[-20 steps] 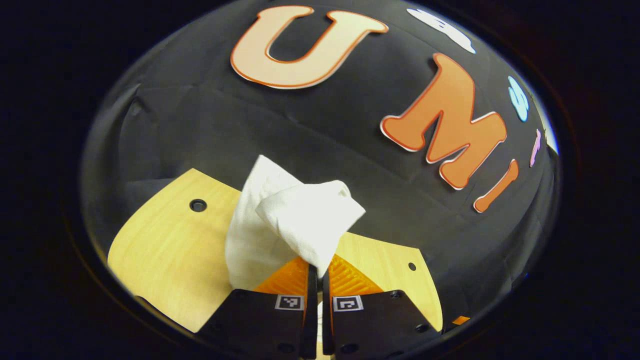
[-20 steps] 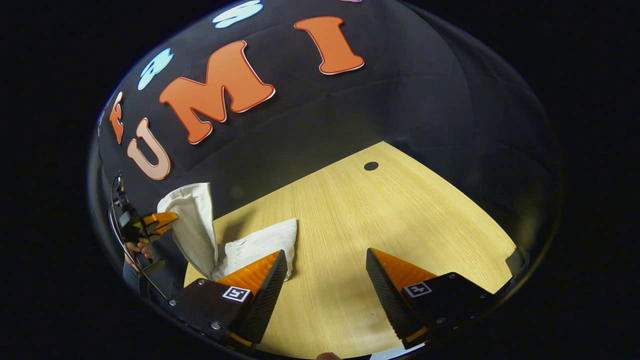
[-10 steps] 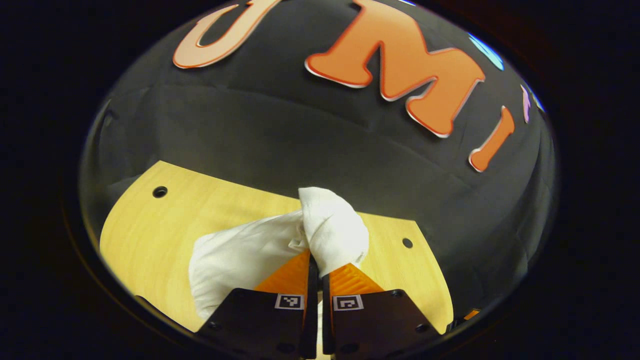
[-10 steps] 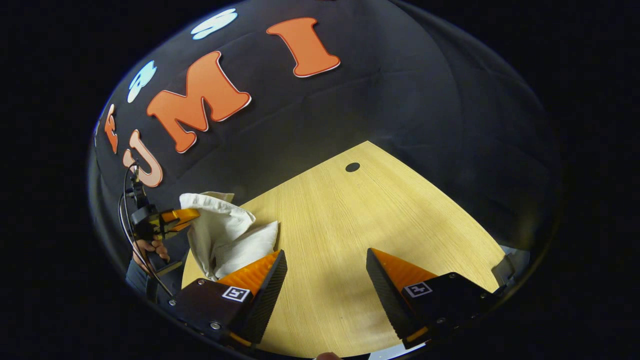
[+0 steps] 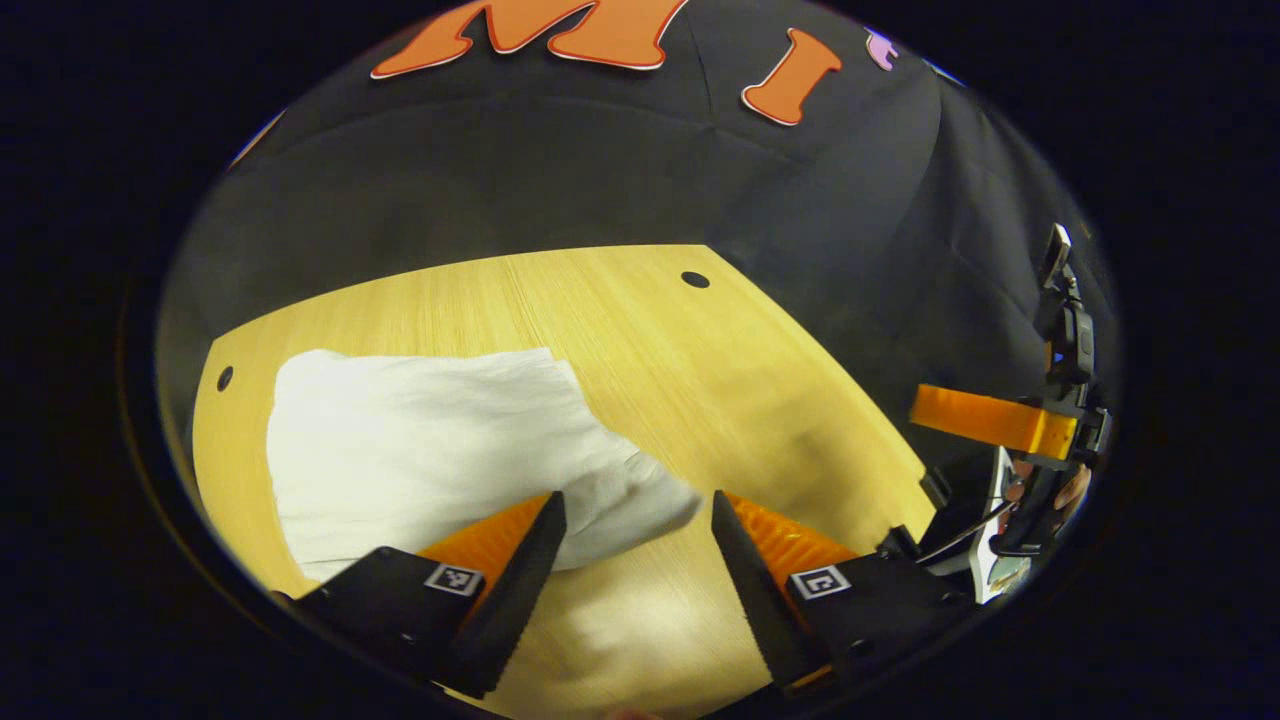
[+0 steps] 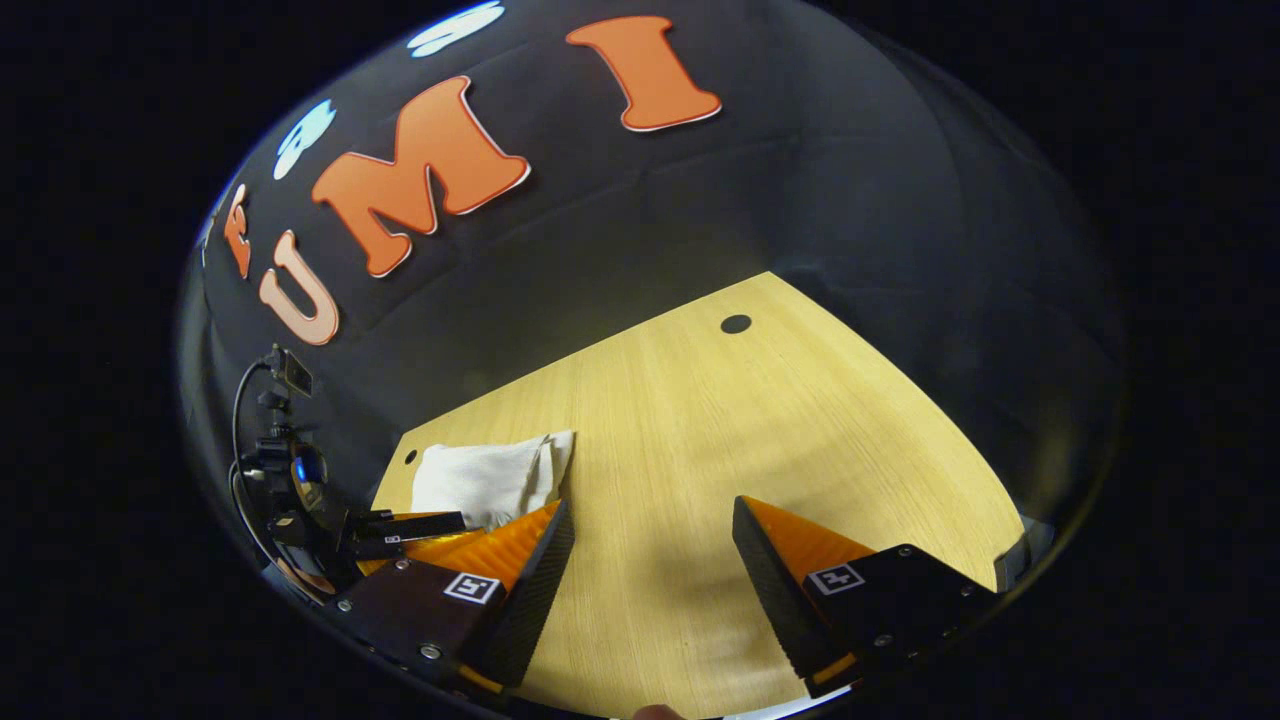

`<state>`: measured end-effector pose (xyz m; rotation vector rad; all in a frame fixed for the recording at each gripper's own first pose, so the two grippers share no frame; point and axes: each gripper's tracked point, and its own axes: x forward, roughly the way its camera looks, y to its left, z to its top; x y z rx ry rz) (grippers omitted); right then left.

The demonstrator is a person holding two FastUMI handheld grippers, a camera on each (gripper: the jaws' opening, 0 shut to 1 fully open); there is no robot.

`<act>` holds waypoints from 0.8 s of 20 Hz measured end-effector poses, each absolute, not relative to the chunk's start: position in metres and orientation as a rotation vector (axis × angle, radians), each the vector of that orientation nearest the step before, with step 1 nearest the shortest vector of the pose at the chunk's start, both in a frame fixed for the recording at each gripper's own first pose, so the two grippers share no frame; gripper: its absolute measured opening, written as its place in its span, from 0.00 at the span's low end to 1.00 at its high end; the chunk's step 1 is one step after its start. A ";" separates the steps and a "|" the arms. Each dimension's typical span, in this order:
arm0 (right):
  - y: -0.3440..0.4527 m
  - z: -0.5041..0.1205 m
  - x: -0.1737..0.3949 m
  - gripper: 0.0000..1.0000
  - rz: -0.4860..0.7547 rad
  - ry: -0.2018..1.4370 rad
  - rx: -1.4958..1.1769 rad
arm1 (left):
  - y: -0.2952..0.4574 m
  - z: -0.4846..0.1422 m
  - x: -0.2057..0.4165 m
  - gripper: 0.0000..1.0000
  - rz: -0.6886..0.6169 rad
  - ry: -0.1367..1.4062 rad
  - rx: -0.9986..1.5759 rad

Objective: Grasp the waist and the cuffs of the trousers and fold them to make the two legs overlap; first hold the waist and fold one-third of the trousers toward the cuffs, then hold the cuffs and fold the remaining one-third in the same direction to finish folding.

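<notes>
**Both grippers apart, trousers lying folded**

Left gripper [image 5: 632,525] hangs with its jaws spread and empty just over the white trousers [image 5: 430,440], a flat bundle at nine o'clock on the table [image 5: 700,360] — apparently let go. Right gripper [image 6: 650,540], likewise spread, waits well apart — nothing to hold.

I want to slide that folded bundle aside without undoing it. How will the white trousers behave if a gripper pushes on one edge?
The white trousers look soft and wrinkled, so a pushed edge would probably bunch rather than slide whole. The folded layers lie loose on the wooden table, so the top one may shift. They are likely light, and floppy if lifted.
</notes>
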<state>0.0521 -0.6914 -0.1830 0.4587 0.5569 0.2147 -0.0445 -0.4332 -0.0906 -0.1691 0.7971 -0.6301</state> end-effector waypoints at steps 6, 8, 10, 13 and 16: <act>-0.648 -0.135 0.057 0.96 0.260 0.438 0.351 | -0.337 -0.030 -0.027 0.99 -0.436 0.586 -0.161; -0.634 -0.107 0.053 0.96 0.263 0.367 0.302 | -0.290 -0.003 -0.026 0.99 -0.368 0.501 -0.166; -0.620 -0.084 0.050 0.96 0.265 0.311 0.271 | -0.266 0.014 -0.036 0.99 -0.332 0.437 -0.162; -0.586 -0.043 0.038 0.96 0.275 0.218 0.223 | -0.265 0.029 -0.045 0.99 -0.273 0.314 -0.150; -0.553 -0.015 0.021 0.96 0.282 0.122 0.207 | -0.265 0.041 -0.049 0.99 -0.183 0.120 -0.101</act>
